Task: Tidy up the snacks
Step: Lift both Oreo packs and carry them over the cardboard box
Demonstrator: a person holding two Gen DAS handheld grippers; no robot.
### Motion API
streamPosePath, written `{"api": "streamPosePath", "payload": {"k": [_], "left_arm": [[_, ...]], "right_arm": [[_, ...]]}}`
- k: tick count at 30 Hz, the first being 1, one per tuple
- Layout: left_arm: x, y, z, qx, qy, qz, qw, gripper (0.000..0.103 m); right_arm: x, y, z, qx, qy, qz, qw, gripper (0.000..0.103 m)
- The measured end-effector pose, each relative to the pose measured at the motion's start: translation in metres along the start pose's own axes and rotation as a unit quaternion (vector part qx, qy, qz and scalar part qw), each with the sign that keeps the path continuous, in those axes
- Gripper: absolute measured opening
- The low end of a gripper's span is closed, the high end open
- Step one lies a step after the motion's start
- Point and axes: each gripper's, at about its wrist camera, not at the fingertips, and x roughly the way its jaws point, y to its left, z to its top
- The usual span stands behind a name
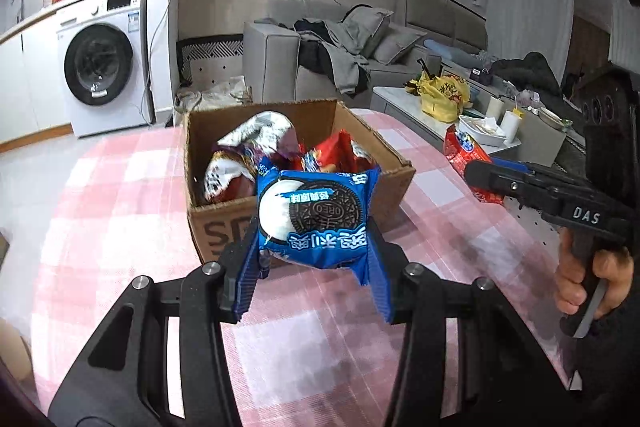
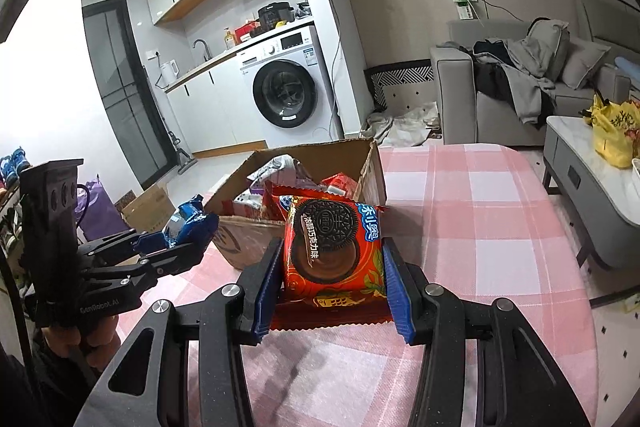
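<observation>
Blocking both tools' pkts: cardboard box w/ snacks.

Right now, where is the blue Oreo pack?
The blue Oreo pack is held in the left claw, in front of the cardboard box on the pink checked tablecloth.

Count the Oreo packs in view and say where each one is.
2. The blue Oreo pack is clamped in the left gripper; the red Oreo pack is clamped in the right gripper. More may lie hidden among the snacks in the cardboard box.
</observation>
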Motion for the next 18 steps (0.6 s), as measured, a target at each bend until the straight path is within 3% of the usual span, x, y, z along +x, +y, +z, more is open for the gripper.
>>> {"api": "streamPosePath", "payload": {"k": [8, 18], "left_arm": [[0.003, 0.012, 0.017, -0.013, 0.006, 0.002, 0.9999, 0.044], [-0.003, 0.017, 0.046, -0.003, -0.014, 0.018, 0.9997, 0.044]], "right_arm": [[-0.003, 0.019, 0.011, -0.022, -0.008, 0.003, 1.000, 0.048], [0.010, 0.029, 0.032, -0.032, -0.017, 0.012, 0.999, 0.048]]}}
